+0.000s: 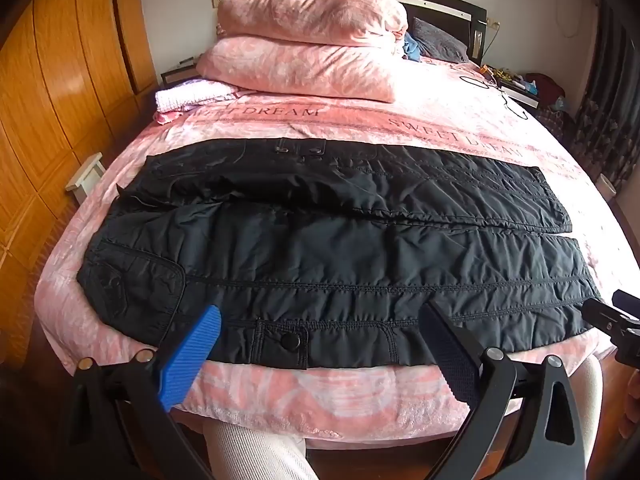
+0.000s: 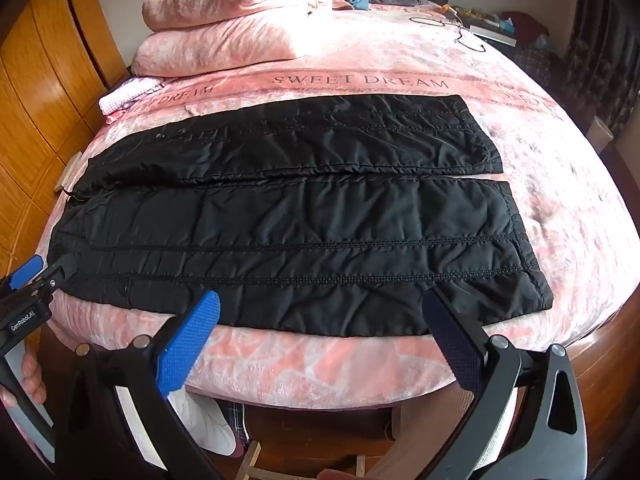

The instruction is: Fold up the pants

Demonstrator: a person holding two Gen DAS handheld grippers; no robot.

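Both tools hang over the near edge of the bed (image 1: 120, 312), tilted down toward it, and both are released: the left gripper (image 1: 320, 312) has its blue and dark fingers spread wide with nothing between them, poised just above the hip end of the pants (image 1: 320, 240), by the snap pocket; the right gripper (image 2: 320, 308) stands just as wide and just as empty over the near leg, closer to the cuff. The black quilted pants lie flat across the bed, waist toward the wooden wardrobe (image 1: 52, 120) side, legs running the other way, one leg along the near edge and the other just behind it, a narrow gap between them. Further up the bed sits the stack of pink pillows (image 1: 312, 52). By my reckoning the folding has not yet begun: the pants are spread and smoothed, but no fold shows. Bringing one leg over the other, then doubling the length, all seems left to do.
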